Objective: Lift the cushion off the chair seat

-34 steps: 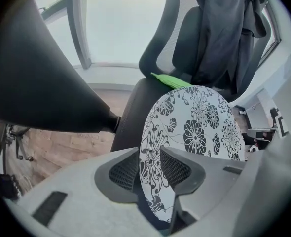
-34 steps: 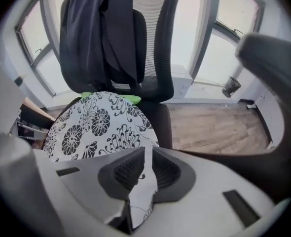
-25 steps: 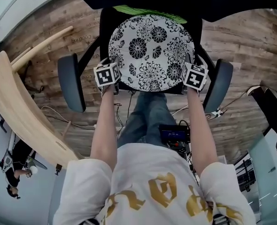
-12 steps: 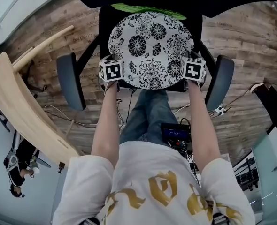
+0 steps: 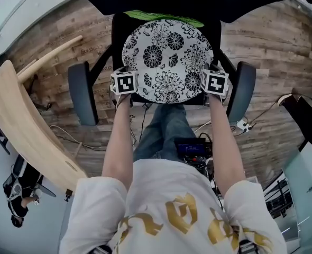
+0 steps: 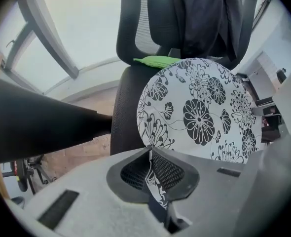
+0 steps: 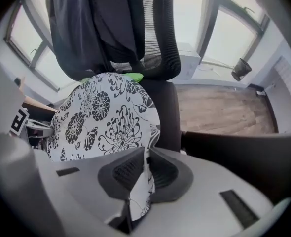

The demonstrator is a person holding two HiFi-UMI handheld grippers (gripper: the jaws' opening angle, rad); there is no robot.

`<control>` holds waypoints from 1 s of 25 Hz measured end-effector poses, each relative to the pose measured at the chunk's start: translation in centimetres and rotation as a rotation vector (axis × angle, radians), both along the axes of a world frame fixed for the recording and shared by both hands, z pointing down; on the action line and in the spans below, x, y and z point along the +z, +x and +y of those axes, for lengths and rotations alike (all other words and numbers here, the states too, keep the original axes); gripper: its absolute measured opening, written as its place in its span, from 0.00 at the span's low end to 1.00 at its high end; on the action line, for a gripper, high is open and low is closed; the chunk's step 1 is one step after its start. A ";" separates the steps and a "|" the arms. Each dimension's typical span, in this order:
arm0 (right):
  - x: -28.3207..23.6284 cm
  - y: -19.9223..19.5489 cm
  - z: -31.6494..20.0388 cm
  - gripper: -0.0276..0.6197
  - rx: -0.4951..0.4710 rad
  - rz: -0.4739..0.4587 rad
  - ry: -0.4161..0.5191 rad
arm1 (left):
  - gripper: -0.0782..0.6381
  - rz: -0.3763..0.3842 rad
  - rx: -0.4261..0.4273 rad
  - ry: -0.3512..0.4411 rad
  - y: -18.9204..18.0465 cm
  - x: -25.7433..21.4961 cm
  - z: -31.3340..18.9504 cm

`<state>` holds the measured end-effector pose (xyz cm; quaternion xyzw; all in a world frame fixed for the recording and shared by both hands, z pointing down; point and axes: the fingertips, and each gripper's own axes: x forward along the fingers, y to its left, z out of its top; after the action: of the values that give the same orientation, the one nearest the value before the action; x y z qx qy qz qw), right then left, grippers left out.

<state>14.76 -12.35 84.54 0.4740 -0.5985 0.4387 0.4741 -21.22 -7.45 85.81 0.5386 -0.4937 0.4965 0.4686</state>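
Now our left gripper (image 6: pixel 149 168) and right gripper (image 7: pixel 144 169), jaws just closed down, each pinch the cushion (image 5: pixel 166 57) rim between them, one per side, so it should rise level off the chair seat (image 6: pixel 126 112) beneath.

Setting: office-type room. Evidence: black mesh-back office chair (image 7: pixel 166 33) with armrests (image 5: pixel 83 91), large windows (image 7: pixel 234 38), wood-plank floor (image 5: pixel 272 52), loose cables (image 5: pixel 66 133) across it, curved plywood panel (image 5: pixel 18 120) at left.
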 end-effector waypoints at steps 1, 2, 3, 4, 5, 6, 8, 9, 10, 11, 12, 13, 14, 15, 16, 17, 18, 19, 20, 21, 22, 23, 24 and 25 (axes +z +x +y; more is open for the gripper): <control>-0.3 0.1 0.0 0.10 0.011 -0.004 -0.003 | 0.14 0.008 -0.001 0.000 0.2 -0.3 0.0; -0.6 0.1 0.1 0.10 0.008 -0.005 -0.005 | 0.14 0.016 -0.001 -0.002 0.4 -0.7 0.0; -0.9 0.0 0.1 0.10 -0.002 -0.006 -0.005 | 0.14 0.020 0.000 -0.004 0.5 -1.0 0.0; -1.2 -0.2 0.1 0.10 -0.016 -0.008 -0.004 | 0.14 0.020 0.001 -0.006 0.5 -1.2 0.1; -1.5 -0.3 0.0 0.10 -0.031 -0.008 -0.002 | 0.14 0.018 -0.002 -0.008 0.4 -1.4 0.1; -1.9 -0.4 0.0 0.10 -0.047 -0.006 -0.002 | 0.14 0.017 -0.006 -0.009 0.3 -1.7 0.1; -2.6 -0.4 0.3 0.10 -0.078 0.002 -0.006 | 0.14 0.020 -0.014 -0.008 0.4 -2.4 0.0; -2.9 -0.5 0.5 0.10 -0.089 0.005 -0.009 | 0.14 0.025 -0.015 -0.005 0.5 -2.9 -0.2; -3.1 -0.5 0.6 0.10 -0.096 0.006 -0.012 | 0.14 0.030 -0.013 -0.004 0.7 -3.3 -0.3; -3.3 -0.6 0.8 0.10 -0.098 0.005 -0.014 | 0.14 0.034 -0.009 -0.003 0.9 -3.7 -0.4; -3.5 -0.7 0.8 0.10 -0.099 0.002 -0.015 | 0.14 0.036 -0.004 -0.001 1.0 -4.0 -0.6; -3.6 -0.8 0.8 0.10 -0.101 -0.001 -0.014 | 0.14 0.035 -0.001 0.001 0.9 -4.2 -0.7; -3.8 -1.0 0.7 0.10 -0.105 -0.003 -0.011 | 0.14 0.033 0.002 0.005 0.8 -4.3 -0.9; -3.9 -1.1 0.6 0.10 -0.111 -0.005 -0.007 | 0.14 0.030 0.004 0.009 0.7 -4.5 -1.0; -4.1 -1.3 0.6 0.09 -0.116 -0.007 -0.003 | 0.14 0.028 0.004 0.013 0.7 -4.7 -0.9; -4.2 -1.3 0.6 0.10 -0.116 -0.008 -0.002 | 0.14 0.028 0.003 0.018 0.6 -4.9 -0.9; -4.4 -1.3 0.7 0.10 -0.110 -0.008 -0.001 | 0.14 0.030 0.002 0.023 0.6 -5.2 -0.8; -4.6 -1.2 0.8 0.10 -0.102 -0.007 0.001 | 0.14 0.033 0.001 0.030 0.5 -5.5 -0.9; -4.8 -1.1 0.8 0.10 -0.096 -0.006 0.005 | 0.14 0.036 -0.001 0.038 0.5 -5.8 -0.9; -5.1 -1.0 0.8 0.10 -0.097 -0.004 0.011 | 0.14 0.037 -0.001 0.045 0.5 -6.2 -1.0; -5.4 -1.0 0.8 0.10 -0.106 -0.003 0.016 | 0.14 0.038 0.000 0.052 0.5 -6.6 -1.1; -5.8 -1.1 0.8 0.10 -0.122 -0.003 0.020 | 0.14 0.038 -0.002 0.057 0.6 -6.9 -1.1; -6.1 -1.1 0.8 0.10 -0.144 -0.003 0.022 | 0.14 0.038 -0.005 0.059 0.6 -7.2 -1.2; -6.4 -1.2 0.8 0.10 -0.166 -0.001 0.025 | 0.14 0.039 -0.011 0.061 0.6 -7.4 -1.3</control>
<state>13.57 -11.59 78.17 0.4284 -0.6414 0.3903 0.5027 -20.60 -8.73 78.37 0.5594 -0.5024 0.4681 0.4644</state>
